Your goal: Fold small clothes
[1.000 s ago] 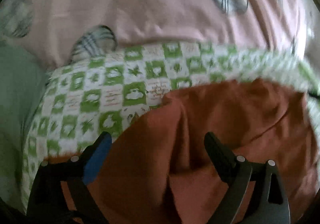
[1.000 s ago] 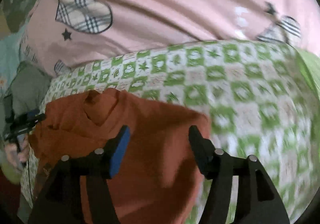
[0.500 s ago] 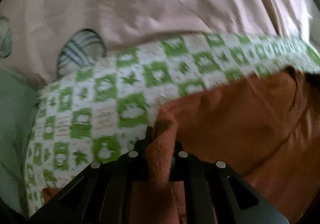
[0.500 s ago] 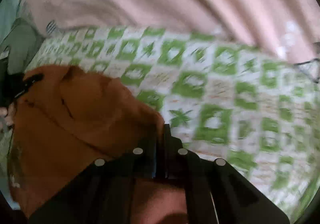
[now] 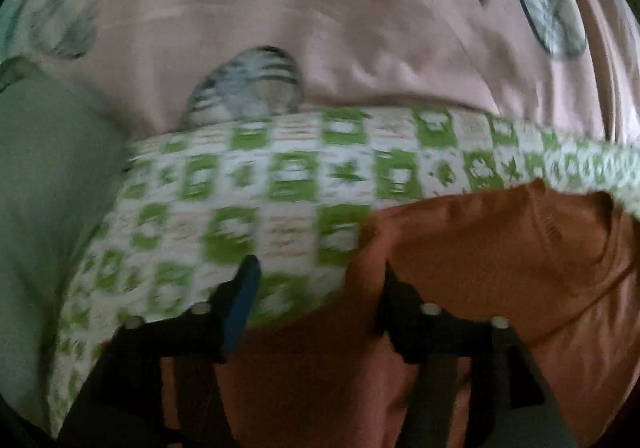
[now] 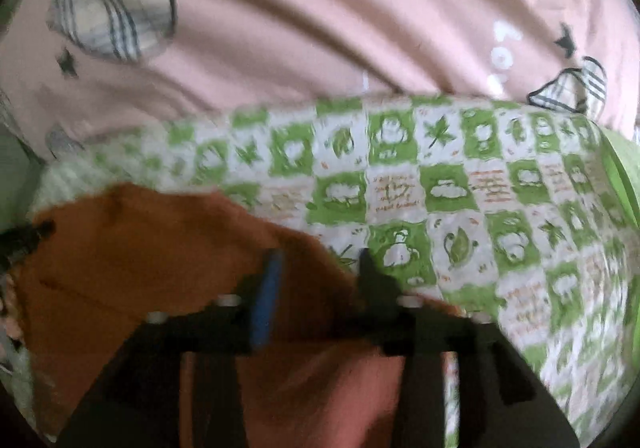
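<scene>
A rust-orange garment (image 5: 500, 264) lies on a green-and-white checked quilt (image 5: 280, 184). In the left wrist view it fills the lower right. My left gripper (image 5: 320, 272) is open, its jaws apart over the garment's left edge, holding nothing. In the right wrist view the garment (image 6: 140, 256) fills the lower left on the quilt (image 6: 460, 208). My right gripper (image 6: 320, 264) is open over the garment's right edge, holding nothing. The other gripper's tip (image 6: 28, 236) shows at the far left.
A pink blanket with plaid hearts and dark stars (image 5: 320, 16) lies bunched behind the quilt; it also shows in the right wrist view (image 6: 320, 20). A pale green cloth (image 5: 44, 184) lies to the left of the quilt.
Both grippers were shut on the orange garment's edges half a second ago. Both have now opened and let go, and the garment lies on the quilt.
</scene>
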The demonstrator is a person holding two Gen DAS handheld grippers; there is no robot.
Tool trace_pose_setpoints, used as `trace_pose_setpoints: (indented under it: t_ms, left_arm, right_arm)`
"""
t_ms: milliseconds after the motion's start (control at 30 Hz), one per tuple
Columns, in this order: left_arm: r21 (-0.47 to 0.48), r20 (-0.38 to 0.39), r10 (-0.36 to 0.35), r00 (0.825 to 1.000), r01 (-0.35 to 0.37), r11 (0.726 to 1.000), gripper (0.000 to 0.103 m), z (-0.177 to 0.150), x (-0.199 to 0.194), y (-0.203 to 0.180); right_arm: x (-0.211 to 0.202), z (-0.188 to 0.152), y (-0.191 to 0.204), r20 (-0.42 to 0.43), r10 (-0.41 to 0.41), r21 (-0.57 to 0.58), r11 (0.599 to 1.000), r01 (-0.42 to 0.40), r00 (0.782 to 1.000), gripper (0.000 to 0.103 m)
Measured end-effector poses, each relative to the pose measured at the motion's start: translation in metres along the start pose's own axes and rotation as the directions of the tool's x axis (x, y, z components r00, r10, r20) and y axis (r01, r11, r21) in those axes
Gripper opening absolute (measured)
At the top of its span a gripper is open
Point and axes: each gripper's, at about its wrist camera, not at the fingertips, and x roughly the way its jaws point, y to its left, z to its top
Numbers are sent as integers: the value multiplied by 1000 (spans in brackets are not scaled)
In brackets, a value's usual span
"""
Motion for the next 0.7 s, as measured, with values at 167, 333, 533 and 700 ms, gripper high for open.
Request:
trace_pose_setpoints:
  t_ms: [167, 333, 533, 700]
  left_arm:
    - [-144, 26, -40, 999, 43, 989, 66, -45, -55, 71]
    - [-223, 27, -55, 998, 59, 973, 68, -94, -92, 107]
    - [-174, 9, -119, 993, 119, 978, 78, -129, -110, 98]
    - [-74, -26, -80, 996, 78, 994, 80, -127, -80, 58]
  right_arm:
    - [-45, -35, 25, -1, 162, 49, 986, -162, 987, 55]
    - [-57, -97, 59, -64, 281, 67, 958, -277, 958, 59]
    - [-67, -152, 91, -124, 364, 99, 930, -353, 923, 59]
    - [-72, -174, 108, -150, 389, 106, 921, -376, 909, 59]
